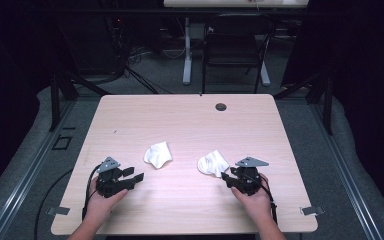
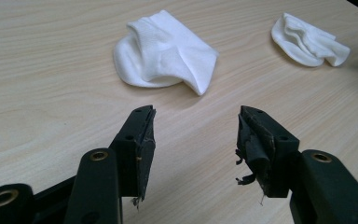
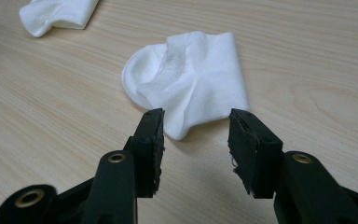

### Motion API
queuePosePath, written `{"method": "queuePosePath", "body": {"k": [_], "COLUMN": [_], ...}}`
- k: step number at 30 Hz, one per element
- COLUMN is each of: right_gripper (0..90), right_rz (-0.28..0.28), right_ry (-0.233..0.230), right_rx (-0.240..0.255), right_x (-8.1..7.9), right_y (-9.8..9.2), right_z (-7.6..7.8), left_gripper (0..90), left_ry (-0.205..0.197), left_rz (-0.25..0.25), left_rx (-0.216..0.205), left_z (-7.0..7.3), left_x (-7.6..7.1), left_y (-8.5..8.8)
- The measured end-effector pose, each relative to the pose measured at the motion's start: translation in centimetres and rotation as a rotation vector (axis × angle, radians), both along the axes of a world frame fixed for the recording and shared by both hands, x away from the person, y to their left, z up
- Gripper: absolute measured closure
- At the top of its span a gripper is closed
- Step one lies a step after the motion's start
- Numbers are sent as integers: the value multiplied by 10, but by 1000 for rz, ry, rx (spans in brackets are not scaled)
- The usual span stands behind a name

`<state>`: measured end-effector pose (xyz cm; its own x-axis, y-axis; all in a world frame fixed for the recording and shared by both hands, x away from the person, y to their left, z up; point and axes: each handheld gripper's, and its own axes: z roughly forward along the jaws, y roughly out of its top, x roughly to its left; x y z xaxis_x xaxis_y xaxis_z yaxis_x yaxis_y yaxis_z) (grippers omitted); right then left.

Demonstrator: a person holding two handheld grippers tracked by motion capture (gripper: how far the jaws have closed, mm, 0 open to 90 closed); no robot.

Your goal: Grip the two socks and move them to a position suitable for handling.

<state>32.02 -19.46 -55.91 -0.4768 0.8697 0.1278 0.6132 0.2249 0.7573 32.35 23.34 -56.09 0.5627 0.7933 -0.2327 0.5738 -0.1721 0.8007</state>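
Two white socks lie crumpled on the worktop (image 1: 180, 120): the left sock (image 1: 157, 154) ahead of the left tongs (image 2: 193, 133), the right sock (image 3: 191, 79) just before the right tongs (image 3: 196, 140). Both tongs gape wide, empty. Soft, light cloth (probably limp); pinch a raised fold. The gripper views reveal ribbing and folds; the high view shows both hands

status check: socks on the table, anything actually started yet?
Nothing looks done: both white socks lie crumpled and apart on the table. In hand: nothing; left tongs are open short of the left sock, right tongs open at the edge of the right sock. Grasping and whatever handling follows are all left.
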Motion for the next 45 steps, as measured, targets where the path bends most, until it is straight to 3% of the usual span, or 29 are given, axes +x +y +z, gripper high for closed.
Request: {"method": "queuePosePath", "body": {"k": [11, 12, 17, 18, 22, 25, 28, 34, 45], "right_gripper": [533, 534, 571, 572, 570, 582, 614, 661, 649], "right_rz": [3, 6, 18, 13, 12, 38, 44, 58, 40], "right_ry": [-26, -6, -4, 13, 14, 17, 23, 48, 54], "right_rx": [-45, -57, -52, -50, -39, -74, -74, -76, -116], "right_x": [0, 0, 1, 4, 8, 18, 26, 40, 54], "right_y": [2, 2, 3, 5, 10, 20, 26, 38, 47], "right_z": [0, 3, 15, 18, 20, 21, 22, 17, 2], "left_gripper": [458, 459, 458, 458, 458, 456, 456, 454, 453], "left_ry": [1, -1, -2, -3, -5, -2, -1, -4, -10], "left_rz": [-22, -24, -23, -21, -23, -30, -33, -37, -44], "left_rx": [12, 16, 16, 15, 19, 24, 24, 23, 26], "left_z": [0, 0, 0, 0, -1, 0, -1, -1, -1], "left_x": [-1, -1, -1, 0, -1, -1, -1, -1, -2], "left_y": [-4, -4, -3, -3, -4, -4, -5, -6, -8]}}
